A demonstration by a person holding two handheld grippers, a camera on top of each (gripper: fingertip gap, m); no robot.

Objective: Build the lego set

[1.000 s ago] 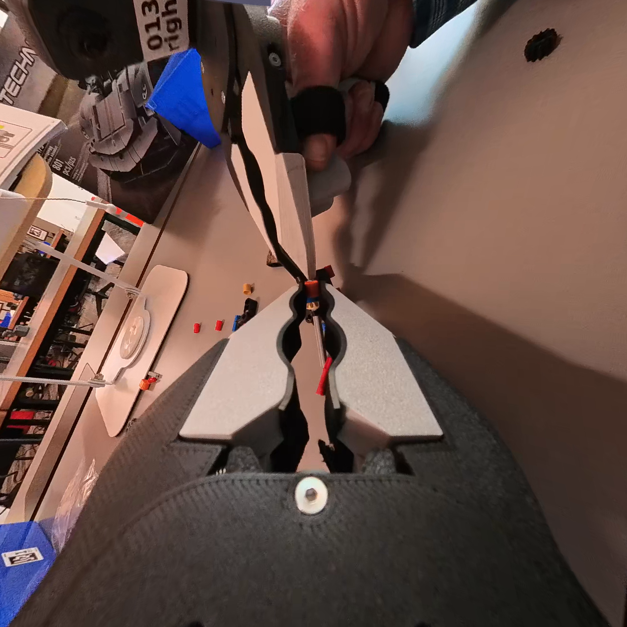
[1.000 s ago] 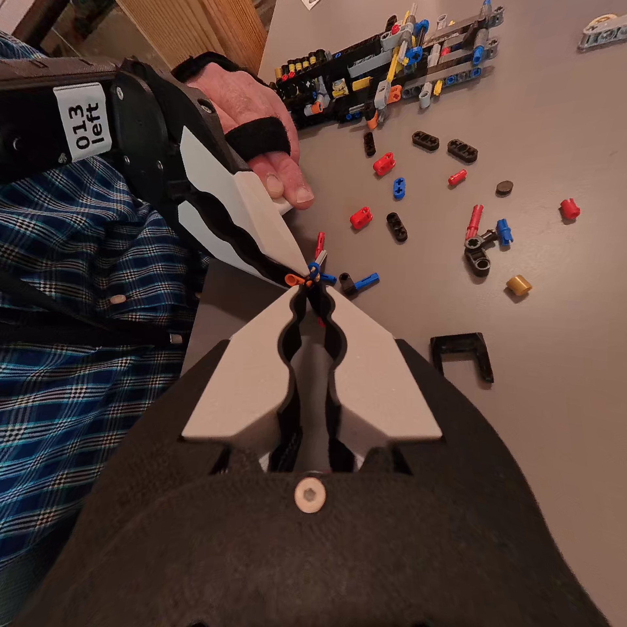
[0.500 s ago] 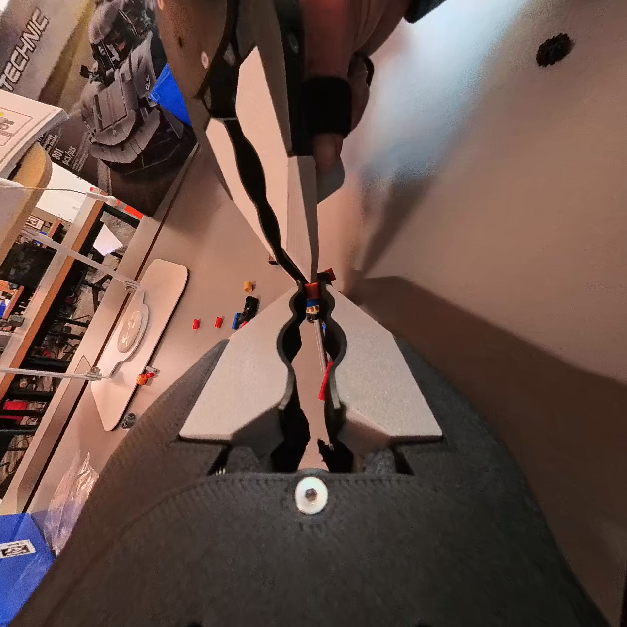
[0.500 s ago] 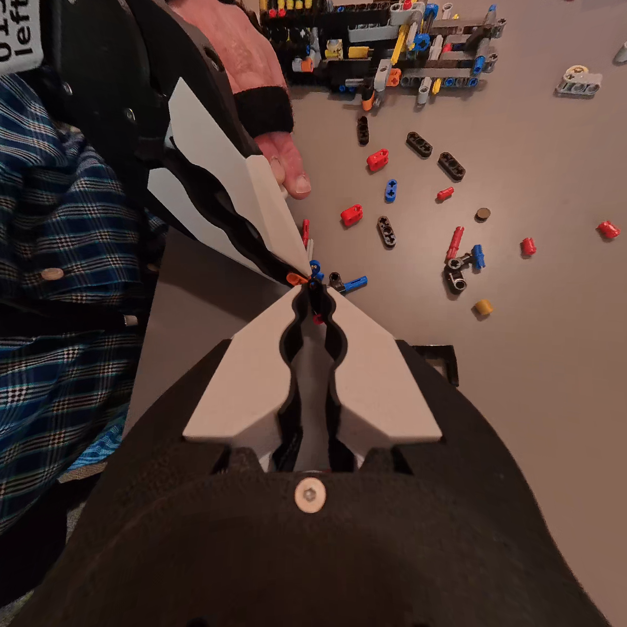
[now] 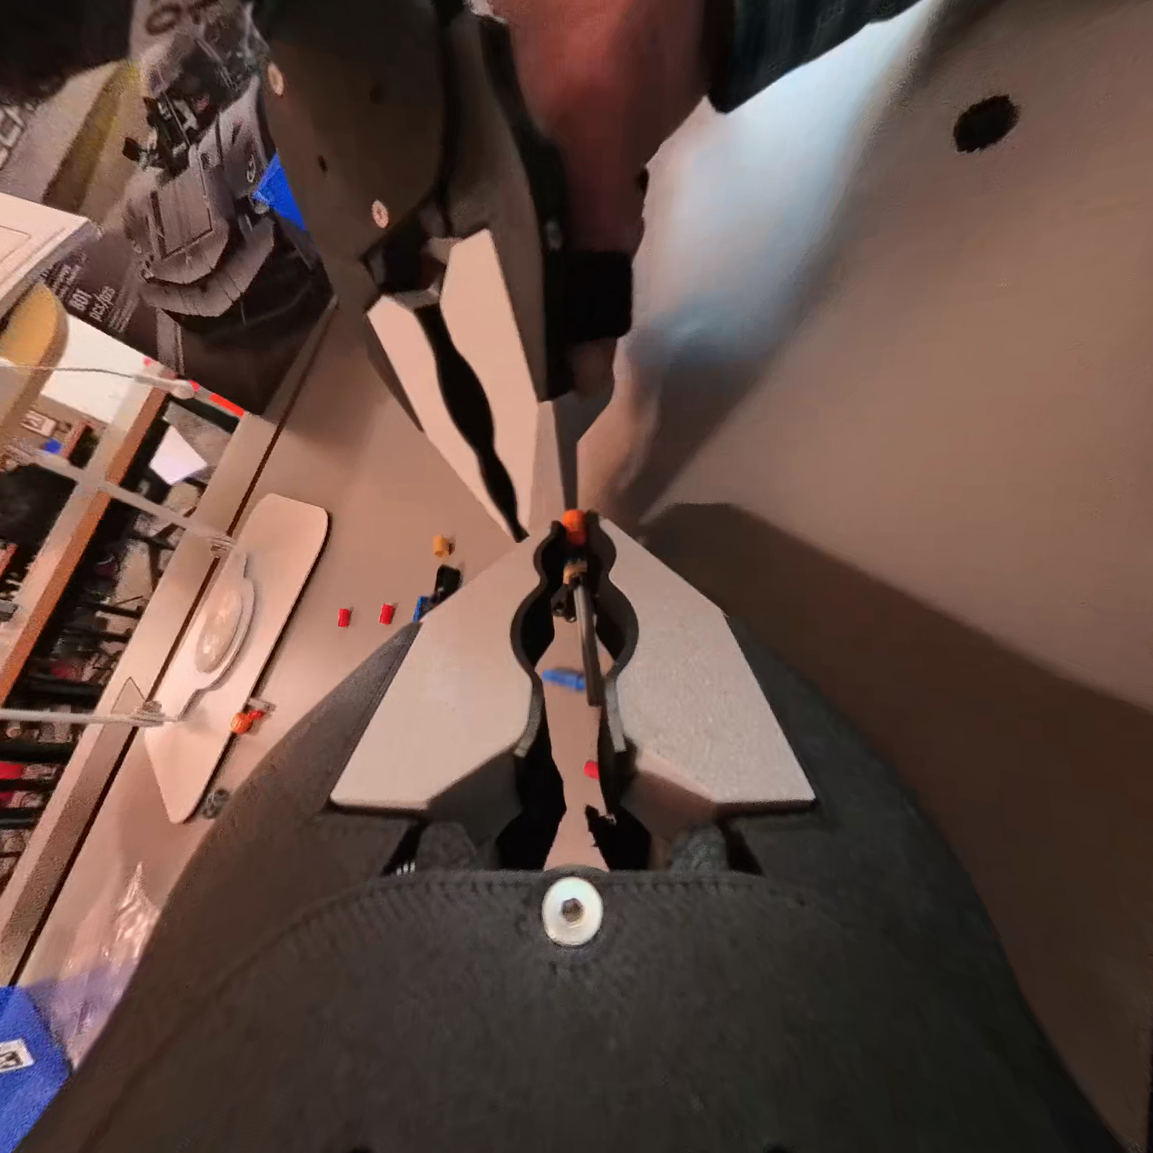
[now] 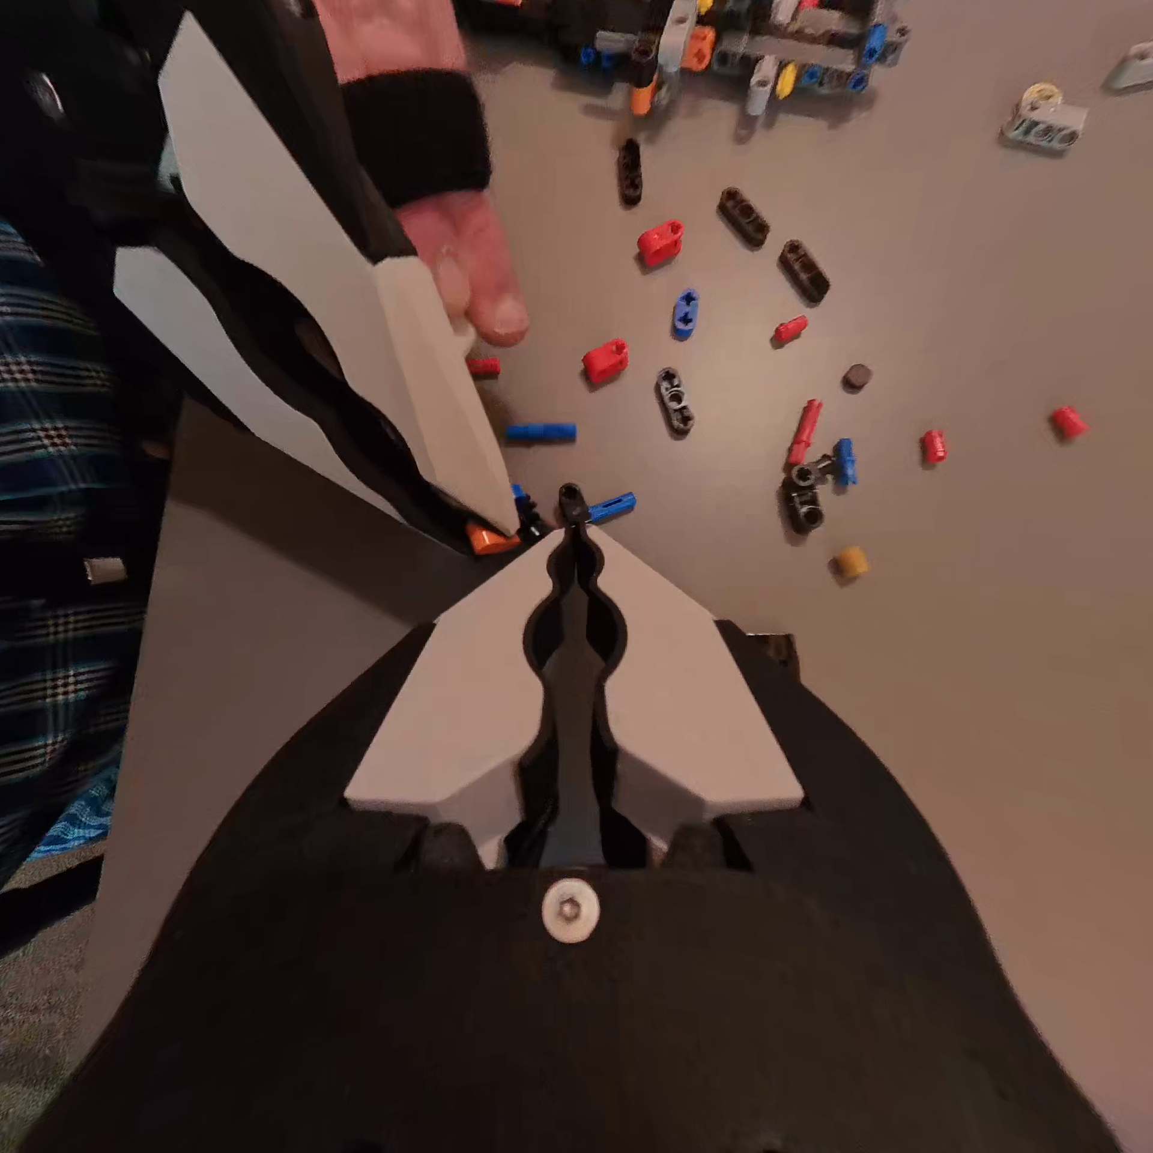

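My left claw [image 5: 575,530] was clamped tight on a little sub-assembly: an orange piece [image 5: 574,519] poking out right at the tips, with a thin grey rod [image 5: 586,636] running back between the fingers. From the right camera that same orange piece [image 6: 490,538] showed at the tip of the left claw [image 6: 508,530], with small blue and black bits just beside it. My right claw [image 6: 573,530] looked closed too, tips pinched together, but I honestly couldn't tell whether it had anything in it; a small black connector [image 6: 571,499] sat right at the tips with a blue pin [image 6: 611,505] sticking out beside it, and that pair may just have been lying on the table [image 6: 936,624]. In the left view the right claw [image 5: 530,527] came down from above, its tip just beside mine, a bit blurry. The half-built model [image 6: 717,43] was at the far edge of the table, well apart from both claws. Loose parts were scattered between: red connectors [image 6: 660,240], black links [image 6: 742,217], a blue link [image 6: 686,313], a yellow stud [image 6: 850,561], a long blue pin [image 6: 540,432] near the left claw. Off to the side in the left view I could see the set's box [image 5: 206,249] standing at the table edge and a flat pale plate [image 5: 237,636] lying on the table.
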